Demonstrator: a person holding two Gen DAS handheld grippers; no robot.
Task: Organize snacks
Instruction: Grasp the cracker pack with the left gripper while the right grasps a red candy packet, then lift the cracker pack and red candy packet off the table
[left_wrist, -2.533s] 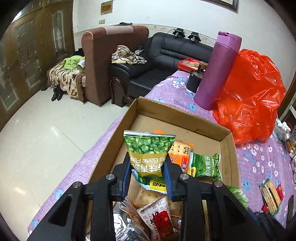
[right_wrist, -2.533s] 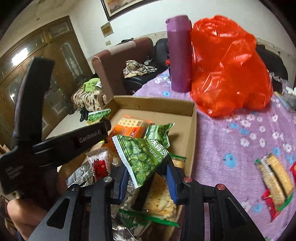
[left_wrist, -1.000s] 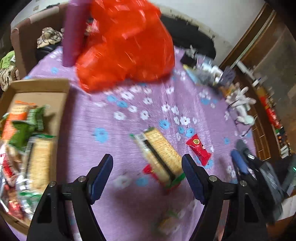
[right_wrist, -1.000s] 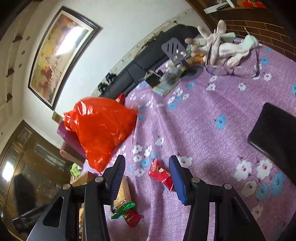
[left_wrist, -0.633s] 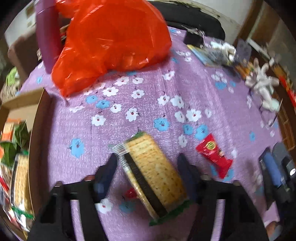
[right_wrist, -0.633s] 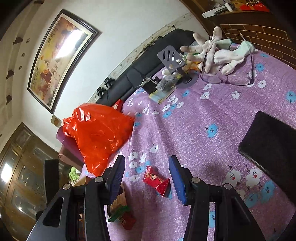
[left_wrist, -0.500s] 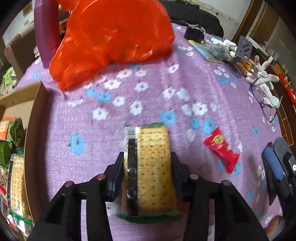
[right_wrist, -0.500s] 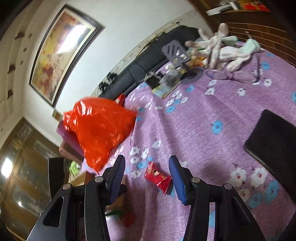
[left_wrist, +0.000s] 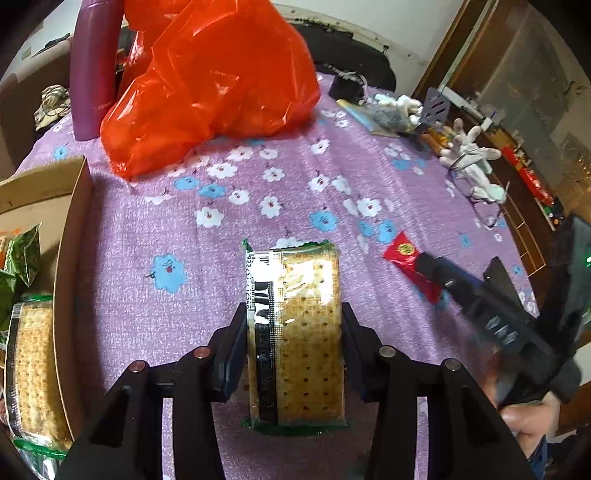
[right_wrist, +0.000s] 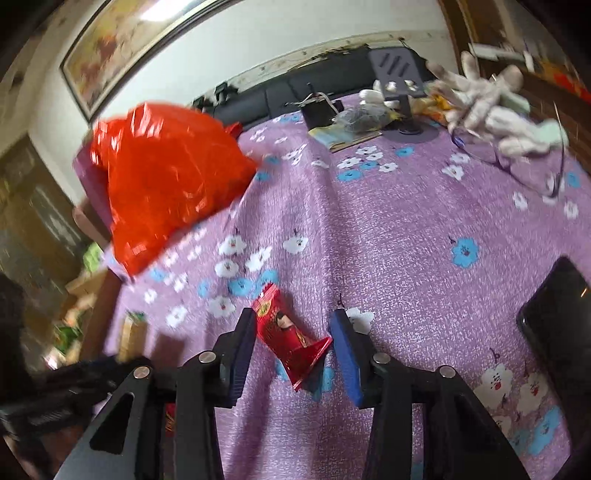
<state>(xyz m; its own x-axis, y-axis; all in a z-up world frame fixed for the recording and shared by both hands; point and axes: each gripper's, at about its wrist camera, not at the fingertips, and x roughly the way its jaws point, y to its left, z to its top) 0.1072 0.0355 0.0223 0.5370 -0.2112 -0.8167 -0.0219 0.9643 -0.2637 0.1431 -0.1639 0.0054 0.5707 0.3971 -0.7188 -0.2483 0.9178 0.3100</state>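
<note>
In the left wrist view, the left tool (left_wrist: 293, 332) sits at the lower centre of the frame with its two dark pads pressed against the long sides of a cracker pack (left_wrist: 295, 328), a clear-wrapped stack of square crackers with a black barcode strip along its left face. The pack lies lengthwise between the fingers, its far end pointing toward the middle of the frame, over the purple flowered cloth of the tabletop (left_wrist: 207, 280). At the left edge stands the cardboard box (left_wrist: 70, 258), holding another cracker pack (left_wrist: 33, 373) and green snack bags (left_wrist: 18, 258). An orange plastic bag (left_wrist: 210, 85) and a purple bottle (left_wrist: 94, 66) fill the upper left. At the right, a red snack packet (left_wrist: 410, 266) lies on the cloth with the right tool's blurred finger reaching onto it.

In the right wrist view, the right tool (right_wrist: 293, 347) is at the lower centre and its jaws are closing around that red snack packet (right_wrist: 290, 334), which lies slanted between the blue pads. The packet's lower corner comes close to the right pad and its upper end is near the left pad, but whether either pad presses it cannot be told. A black phone (right_wrist: 557, 328) lies at the right edge, and white gloves (right_wrist: 491, 107) and eyeglasses (right_wrist: 517, 162) sit in the upper right.
</note>
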